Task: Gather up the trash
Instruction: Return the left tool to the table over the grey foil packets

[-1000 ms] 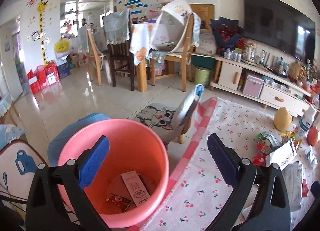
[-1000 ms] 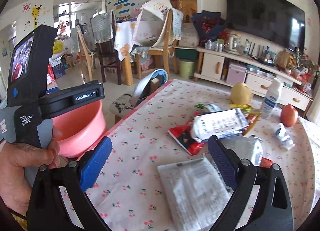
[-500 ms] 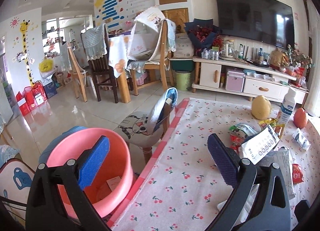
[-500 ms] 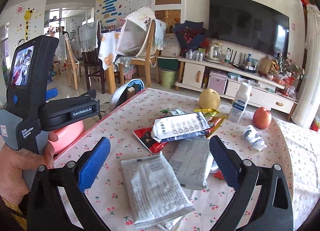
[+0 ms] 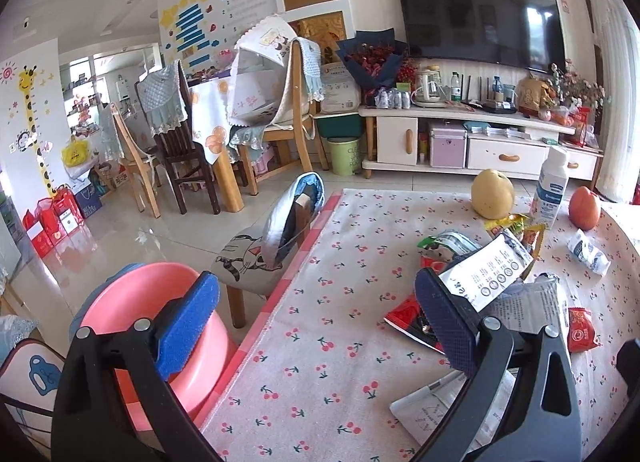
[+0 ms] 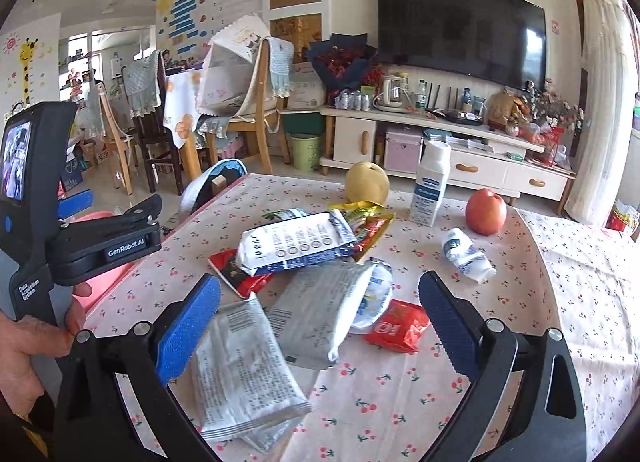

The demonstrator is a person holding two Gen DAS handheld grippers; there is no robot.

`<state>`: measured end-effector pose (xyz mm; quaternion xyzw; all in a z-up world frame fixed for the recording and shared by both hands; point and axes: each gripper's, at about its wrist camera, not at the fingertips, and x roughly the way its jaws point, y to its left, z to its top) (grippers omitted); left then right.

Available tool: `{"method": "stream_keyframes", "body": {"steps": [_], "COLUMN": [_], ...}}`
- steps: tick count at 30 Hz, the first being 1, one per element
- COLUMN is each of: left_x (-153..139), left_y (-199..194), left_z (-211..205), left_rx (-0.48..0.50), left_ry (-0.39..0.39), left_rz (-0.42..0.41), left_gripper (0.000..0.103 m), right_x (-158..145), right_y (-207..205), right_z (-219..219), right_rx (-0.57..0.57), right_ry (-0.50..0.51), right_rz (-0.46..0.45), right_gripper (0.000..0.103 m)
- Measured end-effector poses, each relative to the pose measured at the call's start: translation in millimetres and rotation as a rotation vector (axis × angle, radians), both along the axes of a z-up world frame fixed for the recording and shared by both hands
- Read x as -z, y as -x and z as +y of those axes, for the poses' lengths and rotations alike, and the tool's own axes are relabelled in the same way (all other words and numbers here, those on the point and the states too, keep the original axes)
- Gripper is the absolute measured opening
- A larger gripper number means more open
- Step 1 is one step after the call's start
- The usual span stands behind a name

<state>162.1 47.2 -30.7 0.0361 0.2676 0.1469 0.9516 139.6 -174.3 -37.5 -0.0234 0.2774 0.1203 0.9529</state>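
Nearest, the right gripper (image 6: 318,326) hangs over the table with its blue pads spread wide and nothing between them, aimed down at the closest litter: a grey printed wrapper (image 6: 246,374) lying flat under the left pad, a second grey packet (image 6: 324,316) overlapping it, and a small red sachet (image 6: 396,326) just beside that. Judging by the aim, this hand is set up to take one of these next, most likely a grey one, since both lie squarely in the gap.

To the left, the left gripper (image 5: 316,326) is likewise wide apart and empty, held over the table's near-left edge by a hand (image 6: 28,342). Below and left of it stands the pink bucket (image 5: 132,310), on the floor just beside the table (image 5: 320,374), seemingly parked there so wrappers can be dropped straight off the edge.

Further in, a white-and-blue pouch (image 6: 296,246) rests across a red wrapper (image 6: 236,274), with yellow snack packets (image 6: 364,221) behind them and a crumpled white wrapper (image 6: 466,256) off to the right.

Farthest on the table stand a pear (image 6: 367,183), a white bottle (image 6: 430,185) and an apple (image 6: 485,211); these look like keepers, not trash. Most of the litter remains on the cloth.
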Motion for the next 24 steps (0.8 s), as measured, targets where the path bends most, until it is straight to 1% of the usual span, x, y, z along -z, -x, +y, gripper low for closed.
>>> {"method": "stream_keyframes", "body": {"steps": [6, 11, 14, 16, 18, 24], "left_x": [3.1, 7.3, 11.2, 12.7, 14.5, 21.2], "left_y": [-3.9, -5.5, -7.0, -7.8, -9.5, -15.4], "left_z": [-20.5, -34.9, -41.0, -42.6, -42.5, -40.5], "left_rx": [0.046, 0.075, 0.092, 0.107, 0.129, 0.254], "left_ry": [-0.016, -0.040, -0.063, -0.063, -0.045, 0.070], "left_rz": [0.015, 0.024, 0.036, 0.043, 0.056, 0.090], "left_gripper": [0.099, 0.099, 0.099, 0.099, 0.099, 0.099], "right_x": [2.5, 5.2, 4.0, 2.8, 1.5, 2.9], "right_y": [-9.5, -17.9, -21.6, -23.4, -26.0, -39.4], "right_z": [-20.0, -35.7, -45.3, -53.2, -62.7, -97.6], "right_rx": [0.022, 0.036, 0.047, 0.062, 0.088, 0.164], "right_ry": [0.002, -0.022, -0.031, -0.034, -0.039, -0.067], "right_rz": [0.042, 0.085, 0.094, 0.093, 0.092, 0.122], "right_gripper": [0.098, 0.098, 0.098, 0.098, 0.098, 0.098]}}
